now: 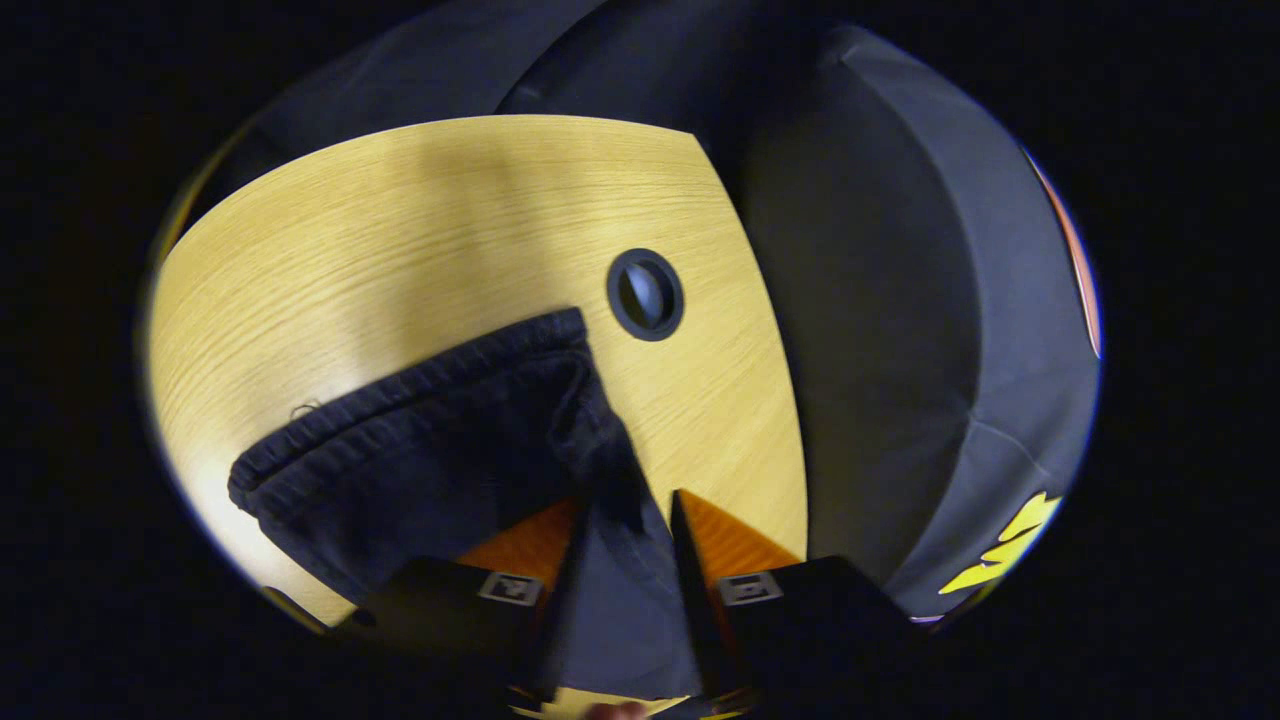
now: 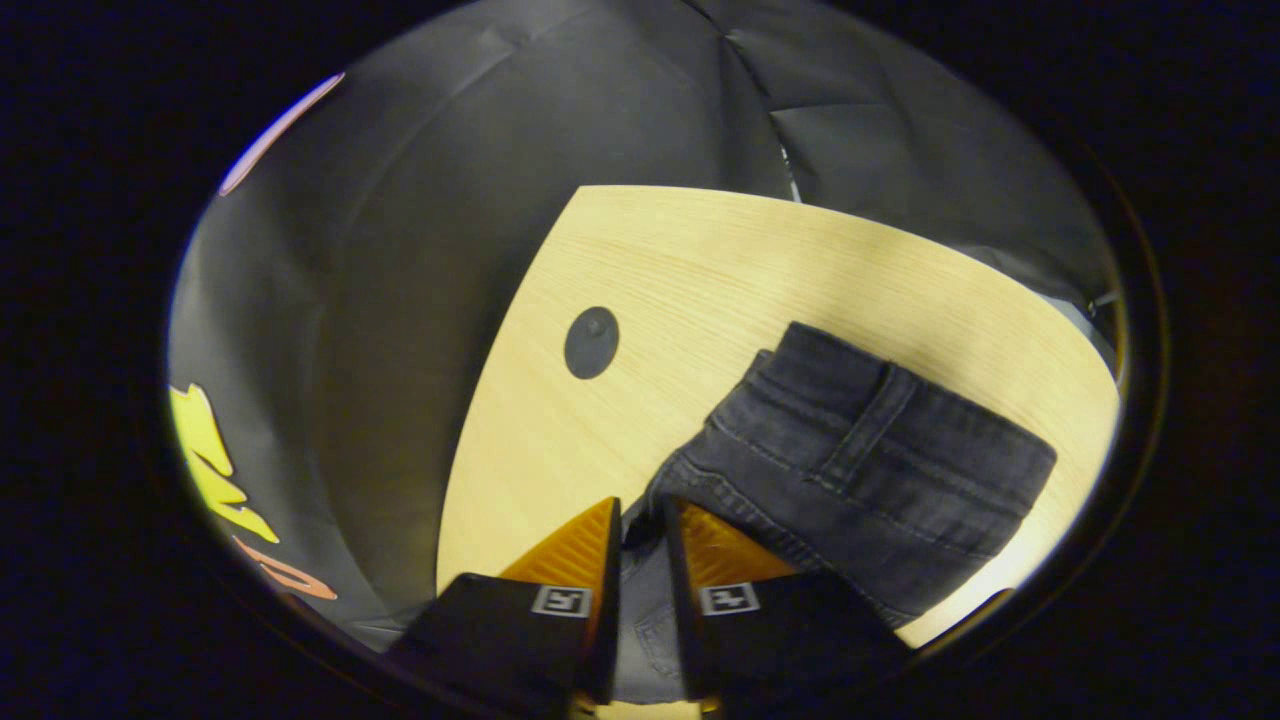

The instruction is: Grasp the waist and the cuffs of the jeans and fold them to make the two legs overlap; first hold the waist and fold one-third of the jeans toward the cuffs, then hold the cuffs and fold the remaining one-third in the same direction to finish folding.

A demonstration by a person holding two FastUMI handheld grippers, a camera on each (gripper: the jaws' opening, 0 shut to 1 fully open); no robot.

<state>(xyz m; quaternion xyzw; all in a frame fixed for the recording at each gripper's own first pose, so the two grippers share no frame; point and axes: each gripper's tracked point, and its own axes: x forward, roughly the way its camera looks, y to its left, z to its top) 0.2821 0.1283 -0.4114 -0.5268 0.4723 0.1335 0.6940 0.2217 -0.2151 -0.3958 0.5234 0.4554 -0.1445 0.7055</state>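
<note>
1. Left claw (image 1: 628, 510): in the left gripper view, its two fingers stand close together with dark denim of the jeans (image 1: 430, 450) between them. The cloth fills the gap and both fingers press on it, so the claw is clamped on the jeans.
2. Jeans, left gripper view: a hemmed edge (image 1: 400, 395) runs from the lower left up toward the centre. The cloth bunches toward the fingers and hangs in a fold over the table (image 1: 400, 230).
3. Right claw (image 2: 640, 520): in the right gripper view, its fingers are drawn close with a fold of the jeans (image 2: 860, 450) pinched at the tips. The claw is clamped on the jeans.
4. Jeans, right gripper view: the waistband with a belt loop (image 2: 865, 420) lies to the right of the fingers, spreading to the right across the table (image 2: 700, 270).
5. Table: light wood grain, with a round dark cable port (image 1: 645, 294) set in it beyond the jeans, near the table's edge. The same port (image 2: 591, 342) appears left of the jeans in the right gripper view.
</note>
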